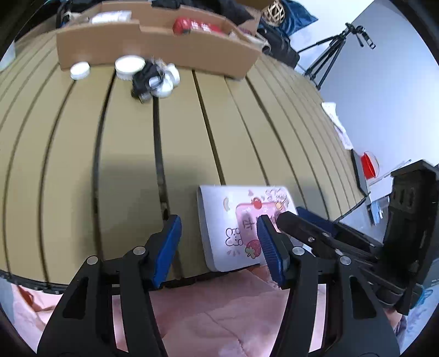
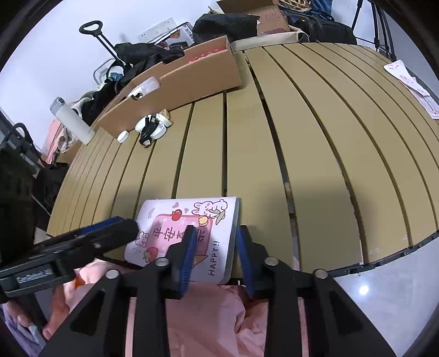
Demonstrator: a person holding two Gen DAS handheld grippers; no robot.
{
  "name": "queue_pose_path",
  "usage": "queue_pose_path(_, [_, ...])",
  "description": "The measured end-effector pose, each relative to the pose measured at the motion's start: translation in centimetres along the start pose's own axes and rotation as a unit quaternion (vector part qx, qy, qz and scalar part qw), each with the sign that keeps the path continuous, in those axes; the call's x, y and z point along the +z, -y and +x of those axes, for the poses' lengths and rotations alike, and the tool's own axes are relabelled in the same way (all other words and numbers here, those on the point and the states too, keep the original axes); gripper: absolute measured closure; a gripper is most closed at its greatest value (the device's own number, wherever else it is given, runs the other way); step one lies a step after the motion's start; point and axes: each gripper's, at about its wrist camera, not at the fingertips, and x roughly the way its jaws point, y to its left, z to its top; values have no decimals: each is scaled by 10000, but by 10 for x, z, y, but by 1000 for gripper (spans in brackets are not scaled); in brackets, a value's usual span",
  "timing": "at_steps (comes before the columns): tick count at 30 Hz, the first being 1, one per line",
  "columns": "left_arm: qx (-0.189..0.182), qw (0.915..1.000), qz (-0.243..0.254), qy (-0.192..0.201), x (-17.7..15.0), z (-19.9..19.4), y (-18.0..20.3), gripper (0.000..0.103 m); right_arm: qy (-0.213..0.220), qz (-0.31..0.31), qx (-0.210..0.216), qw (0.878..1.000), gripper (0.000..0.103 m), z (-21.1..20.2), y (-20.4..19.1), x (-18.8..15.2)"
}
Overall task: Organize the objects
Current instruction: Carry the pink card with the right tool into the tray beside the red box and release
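table (image 2: 315,131): tan slatted top with dark gaps between the slats; both grippers hang over its near edge.
notebook (image 2: 181,228): white cover printed with a pink panel, rabbits, a strawberry and the word "happy"; it lies flat at the near edge, its near end just past the edge, above pink cloth (image 2: 203,315).
left gripper (image 1: 219,247): black frame, blue ribbed pads; jaws partly apart with nothing between them; bare table shows in the gap. its right pad stands in front of the notebook's cover; touching or not cannot be told.
right gripper (image 2: 216,255): same build; jaws narrowly apart, straddling the notebook's right edge, one pad over the cover, the other beside the spine. the pads do not visibly press on it.
cardboard tray (image 1: 153,41): long and low, at the far edge of the table; it holds a red package (image 1: 192,26) and white items.
white caps (image 1: 129,66): several round ones lie on the table just before the tray's front wall, beside a black cable bundle (image 1: 142,79).
white bottle (image 2: 72,120): lies tilted at the far left corner in the right wrist view.
papers (image 2: 411,82): printed sheets at the table's right edge.
tripod (image 1: 334,52): stands beyond the table's far right corner.
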Motion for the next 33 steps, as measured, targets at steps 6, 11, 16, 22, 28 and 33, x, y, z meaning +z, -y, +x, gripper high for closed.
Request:
queue_pose_path(6, [-128,9994,314,-33,-7,4,10,80,80,-217,-101,9997,57,2,-11,-3])
queue_pose_path(11, [-73,9985,349,404,26,-31,17,88,-7,-222,-21,9998,71,-6,-21,25])
queue_pose_path(16, [-309,9927,517,1044,133,-85,30,88,557,-533,251,9967,71,-42,-45,122])
queue_pose_path(22, [-268,9927,427,1093,249,-93,21,88,827,-787,269,9931,71,-42,-73,243])
queue_pose_path(28, [49,9987,158,487,276,-7,-16,88,324,-871,-147,9956,71,34,-66,282])
queue_pose_path(33, [247,9996,16,-142,268,70,-40,89,-357,-944,-863,9912,71,113,-43,278])
